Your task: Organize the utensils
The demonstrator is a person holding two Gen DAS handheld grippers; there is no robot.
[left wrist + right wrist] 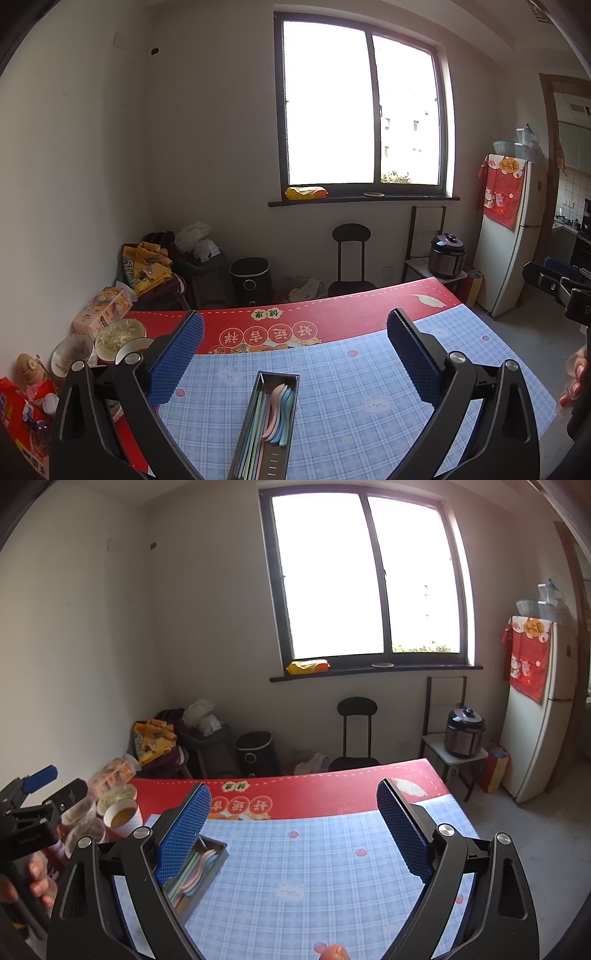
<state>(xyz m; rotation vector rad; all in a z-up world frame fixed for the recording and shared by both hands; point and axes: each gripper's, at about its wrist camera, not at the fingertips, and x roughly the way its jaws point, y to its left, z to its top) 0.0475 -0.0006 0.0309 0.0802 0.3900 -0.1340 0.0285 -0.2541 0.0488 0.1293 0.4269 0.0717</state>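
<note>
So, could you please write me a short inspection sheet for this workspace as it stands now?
Surface: table under a blue checked mat, with a red printed cloth along its far edge.
Job's things: grey utensil tray on the mat, holding pastel spoons and pastel chopsticks side by side.
Clutter: bowls and cups, some with food, a tissue pack and snack packets at the table's left edge.
Grippers: left gripper open over the tray; right gripper open over bare mat, to the right of the tray.
Cables: nothing seen.
Surroundings: window, black chair, fridge, pressure cooker, air fryer.
</note>
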